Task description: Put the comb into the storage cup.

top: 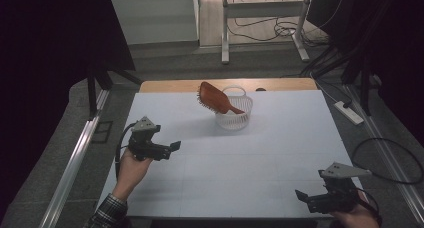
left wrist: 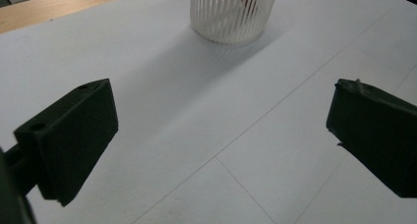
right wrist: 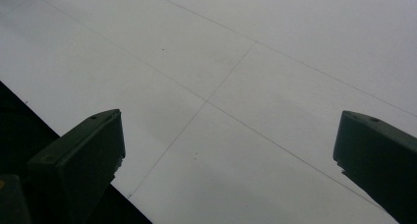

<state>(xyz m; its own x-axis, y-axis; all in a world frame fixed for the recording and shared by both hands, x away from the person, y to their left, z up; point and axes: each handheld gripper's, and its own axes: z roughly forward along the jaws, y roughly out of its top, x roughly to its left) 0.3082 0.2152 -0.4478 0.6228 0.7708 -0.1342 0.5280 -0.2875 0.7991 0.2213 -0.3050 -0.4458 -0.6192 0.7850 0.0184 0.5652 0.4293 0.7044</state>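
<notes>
A white slatted basket (top: 233,111) stands near the far middle of the white table (top: 225,158). A reddish-brown hairbrush (top: 215,99) lies tilted across its rim, head out to the left. The basket (left wrist: 233,13) shows ahead in the left gripper view. My left gripper (top: 176,146) hovers at the table's left, jaws wide apart and pointing right, nothing between them. At the near right corner my right gripper (top: 300,194) is open too, pointing left over bare table (right wrist: 246,62). In each gripper view, both black jaws stand far apart.
A wooden strip (top: 170,85) runs along the table's far edge. A power strip (top: 348,112) and cables lie on the floor to the right. A metal rail (top: 75,158) runs along the left side. White desk legs (top: 225,33) stand behind the table.
</notes>
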